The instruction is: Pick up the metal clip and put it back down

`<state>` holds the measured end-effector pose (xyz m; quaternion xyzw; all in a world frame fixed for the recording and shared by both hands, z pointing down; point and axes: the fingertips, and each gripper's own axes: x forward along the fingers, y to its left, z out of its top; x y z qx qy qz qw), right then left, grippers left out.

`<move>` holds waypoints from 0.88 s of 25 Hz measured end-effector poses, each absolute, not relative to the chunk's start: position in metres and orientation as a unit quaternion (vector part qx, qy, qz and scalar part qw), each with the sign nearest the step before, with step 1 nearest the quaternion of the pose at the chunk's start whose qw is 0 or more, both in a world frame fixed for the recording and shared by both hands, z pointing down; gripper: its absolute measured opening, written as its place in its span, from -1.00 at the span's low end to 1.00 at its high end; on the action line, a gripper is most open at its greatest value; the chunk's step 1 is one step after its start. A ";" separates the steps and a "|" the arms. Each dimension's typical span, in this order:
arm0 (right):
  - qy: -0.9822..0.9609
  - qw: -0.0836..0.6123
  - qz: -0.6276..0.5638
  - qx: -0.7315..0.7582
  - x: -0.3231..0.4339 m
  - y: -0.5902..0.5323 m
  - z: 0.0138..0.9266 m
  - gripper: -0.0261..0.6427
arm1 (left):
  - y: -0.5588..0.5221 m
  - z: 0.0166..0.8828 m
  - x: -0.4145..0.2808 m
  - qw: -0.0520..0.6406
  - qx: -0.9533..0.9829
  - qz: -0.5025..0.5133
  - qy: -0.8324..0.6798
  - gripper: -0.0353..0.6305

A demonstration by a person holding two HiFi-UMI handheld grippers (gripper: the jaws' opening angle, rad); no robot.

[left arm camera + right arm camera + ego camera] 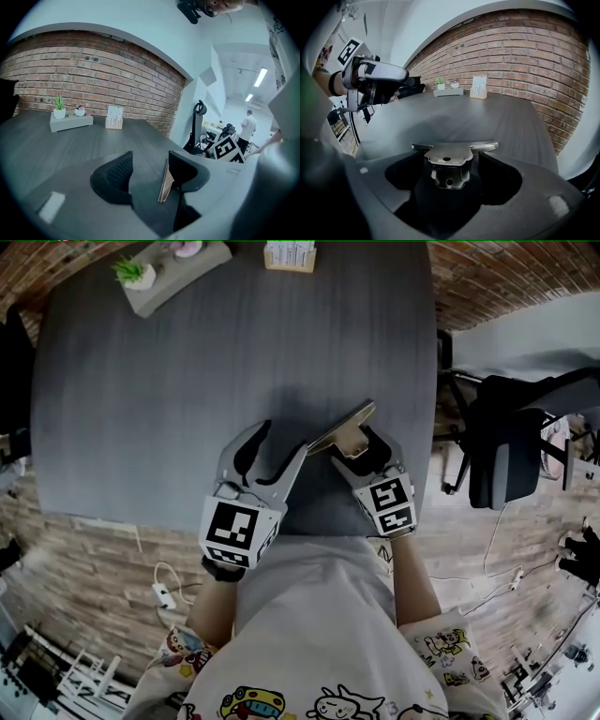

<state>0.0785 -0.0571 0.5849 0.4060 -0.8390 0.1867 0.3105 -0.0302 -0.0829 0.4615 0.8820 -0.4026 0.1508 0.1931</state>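
**Clip held up in the right gripper, left gripper open alongside**

The person stands at the near edge of a dark grey table (pixel 187 381) with both tools over it. The right gripper (pixel 354 442) has the metal clip (pixel 339 426) between its 2 jaws. They are closed in on the clip's narrow body, and its wide flat bar lies crosswise just past their tips. The right gripper view shows this head-on, with the clip (pixel 449 153) sitting square in the middle of that gripper (pixel 451 171). From above, the clip looks tilted and lifted clear of the tabletop, its far end angled up and away.

The left gripper (pixel 281 440) sits just beside it with its jaws spread well apart and nothing clamped between them. In the left gripper view the clip (pixel 164 180) shows as a thin edge-on strip lying against the inner face of the right-hand jaw of that gripper (pixel 147 171). I cannot tell whether it actually touches.

At the table's far edge stand a small planter tray (pixel 173 268) and a card holder (pixel 289 254). A black office chair (pixel 506 442) stands off to the right on the wooden floor.
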 end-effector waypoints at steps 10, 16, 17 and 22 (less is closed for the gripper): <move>-0.834 0.330 0.178 0.405 0.076 -0.061 0.589 0.17 | -0.083 0.461 -0.039 0.194 0.877 0.151 -0.413 -0.16; -0.834 0.330 0.178 0.405 0.079 -0.061 0.590 0.17 | -0.083 0.461 -0.042 0.196 0.874 0.149 -0.420 -0.16; -0.833 0.331 0.178 0.406 0.080 -0.061 0.592 0.17 | -0.083 0.461 -0.043 0.196 0.874 0.148 -0.420 -0.16; -0.833 0.331 0.178 0.405 0.078 -0.062 0.592 0.12 | -0.083 0.462 -0.047 0.198 0.873 0.147 -0.421 -0.16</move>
